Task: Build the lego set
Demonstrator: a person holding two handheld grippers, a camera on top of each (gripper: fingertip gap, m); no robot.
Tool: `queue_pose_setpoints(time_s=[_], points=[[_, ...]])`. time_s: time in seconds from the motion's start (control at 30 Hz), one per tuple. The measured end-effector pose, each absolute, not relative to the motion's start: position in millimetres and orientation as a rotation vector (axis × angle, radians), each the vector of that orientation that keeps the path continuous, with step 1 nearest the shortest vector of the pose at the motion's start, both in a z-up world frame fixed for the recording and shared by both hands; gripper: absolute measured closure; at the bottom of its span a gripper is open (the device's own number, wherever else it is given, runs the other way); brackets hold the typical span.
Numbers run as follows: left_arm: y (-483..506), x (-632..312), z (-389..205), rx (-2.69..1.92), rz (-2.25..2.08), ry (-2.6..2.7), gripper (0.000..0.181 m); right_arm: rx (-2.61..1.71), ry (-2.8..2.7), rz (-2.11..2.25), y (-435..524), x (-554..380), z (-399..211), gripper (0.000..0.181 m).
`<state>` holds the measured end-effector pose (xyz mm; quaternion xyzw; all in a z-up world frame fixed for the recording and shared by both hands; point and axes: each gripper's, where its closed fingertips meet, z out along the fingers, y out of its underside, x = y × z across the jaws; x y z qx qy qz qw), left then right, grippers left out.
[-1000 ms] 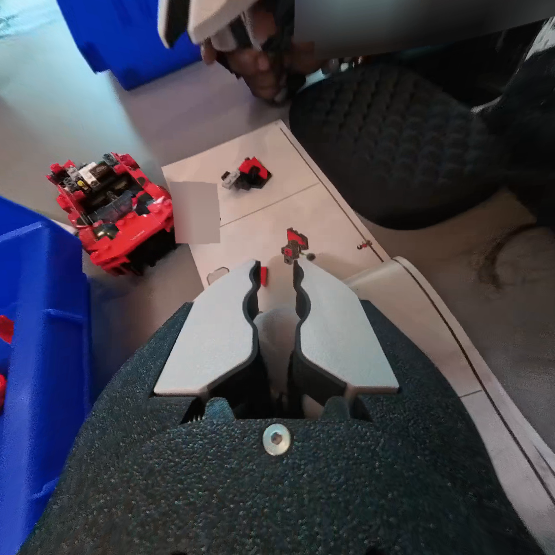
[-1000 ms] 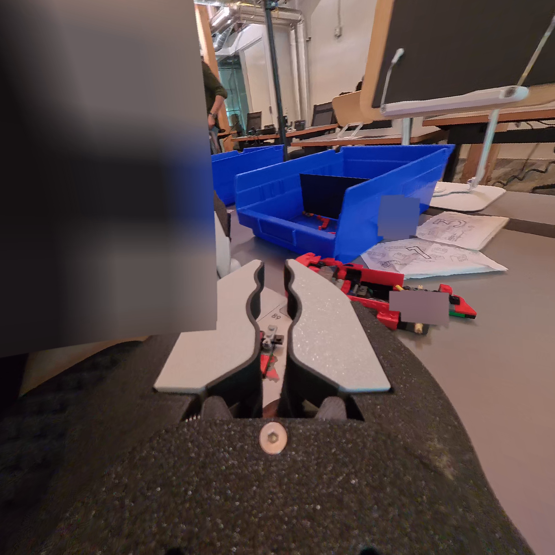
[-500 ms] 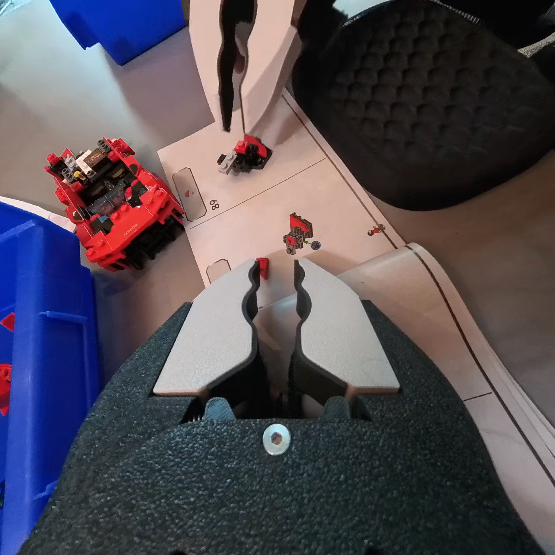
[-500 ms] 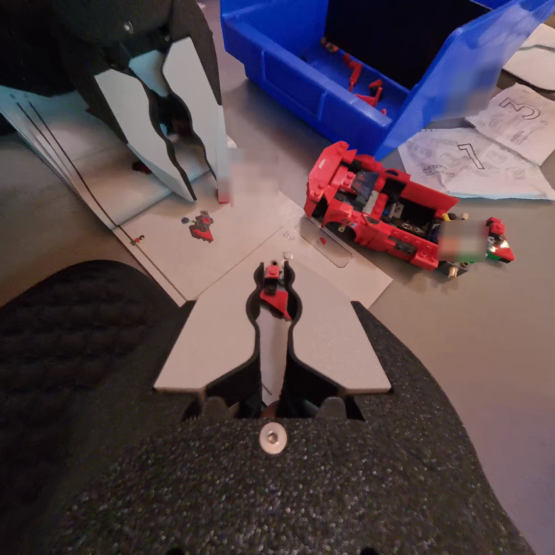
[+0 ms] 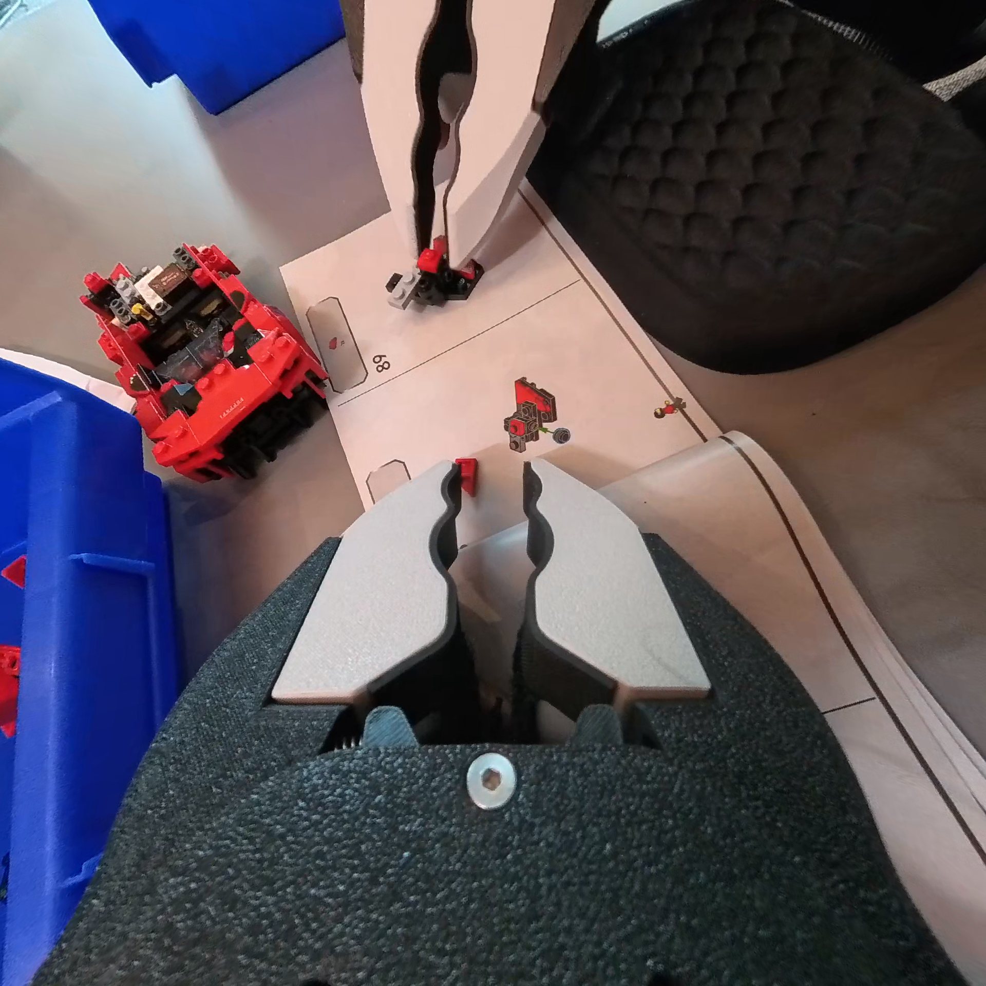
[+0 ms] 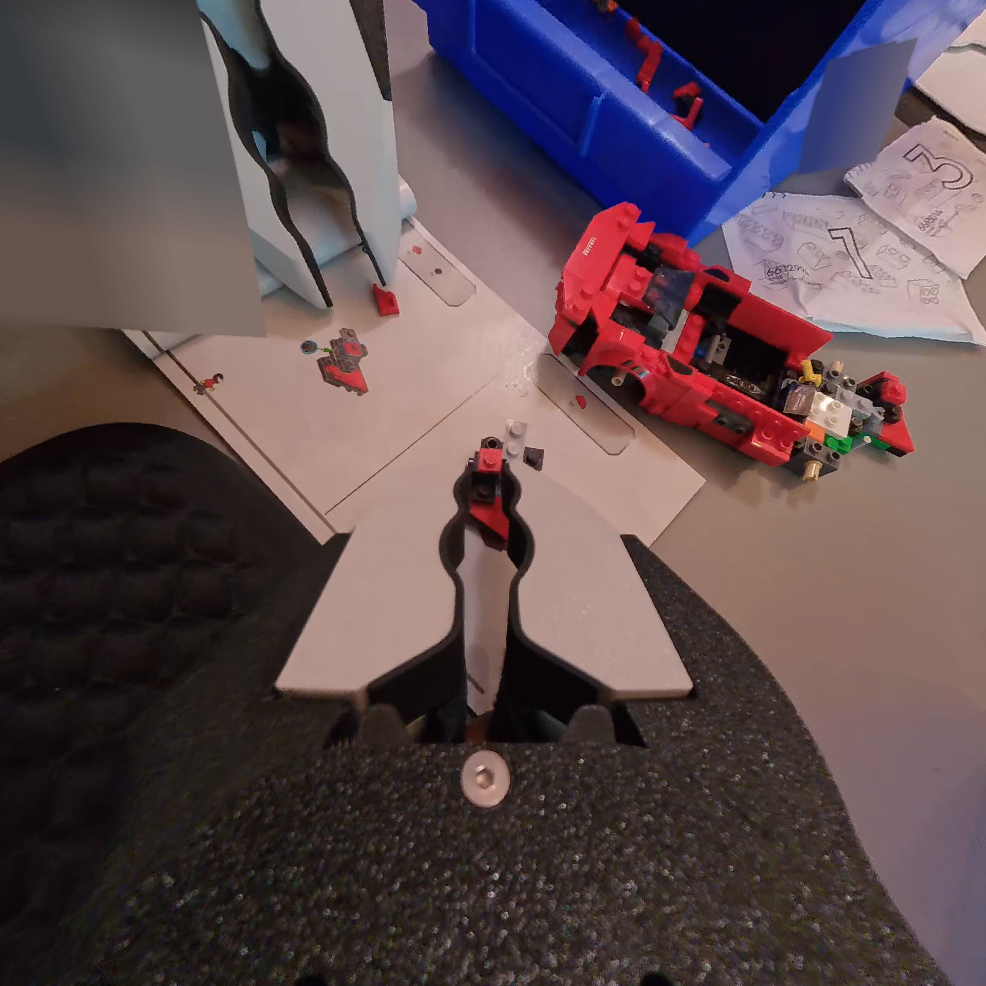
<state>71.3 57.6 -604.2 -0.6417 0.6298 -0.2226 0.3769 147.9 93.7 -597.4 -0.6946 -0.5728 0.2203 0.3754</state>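
My right gripper (image 6: 488,475) is shut on a small red, black and grey lego sub-assembly (image 6: 489,460) that rests on the open instruction booklet (image 6: 427,373). In the left wrist view it comes down from the top (image 5: 433,251) onto the same sub-assembly (image 5: 427,280). My left gripper (image 5: 492,469) is open and empty, low over the booklet (image 5: 453,384). A small loose red piece (image 5: 468,475) lies on the page at its left fingertip; it also shows in the right wrist view (image 6: 385,304). The part-built red car (image 5: 203,373) (image 6: 720,363) stands on the table beside the booklet.
A blue bin (image 6: 613,106) with red parts stands behind the car; another blue bin (image 5: 64,587) is at my left. Crumpled numbered paper bags (image 6: 853,256) lie past the car. A black quilted pad (image 5: 747,187) borders the booklet. My right fingertips sit around 9 cm from my left ones.
My right gripper tipped down from a level view across the room, dropped onto the sub-assembly on the booklet and closed on it. The left gripper stayed open and nearly in place.
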Motion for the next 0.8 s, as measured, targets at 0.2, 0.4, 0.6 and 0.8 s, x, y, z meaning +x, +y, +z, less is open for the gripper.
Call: queue_pose_setpoints(time_s=[0.2,0.4,0.6,0.8], points=[[57.9,71.4,-604.2,-1.640,-0.568,1.610,0.160,-1.769,-1.466,0.543,94.0,148.0,-597.2,0.171],[58.4,71.5,-604.4,-1.640,-0.568,1.610,0.160,-1.769,-1.465,0.538,94.2,148.0,-597.2,0.171],[58.7,71.5,-604.5,-1.639,-0.567,1.611,0.160,-1.775,-1.461,0.541,94.4,148.0,-597.4,0.171],[59.2,71.6,-604.6,-1.638,-0.567,1.611,0.160,-1.780,-1.459,0.544,94.3,148.1,-597.5,0.171]])
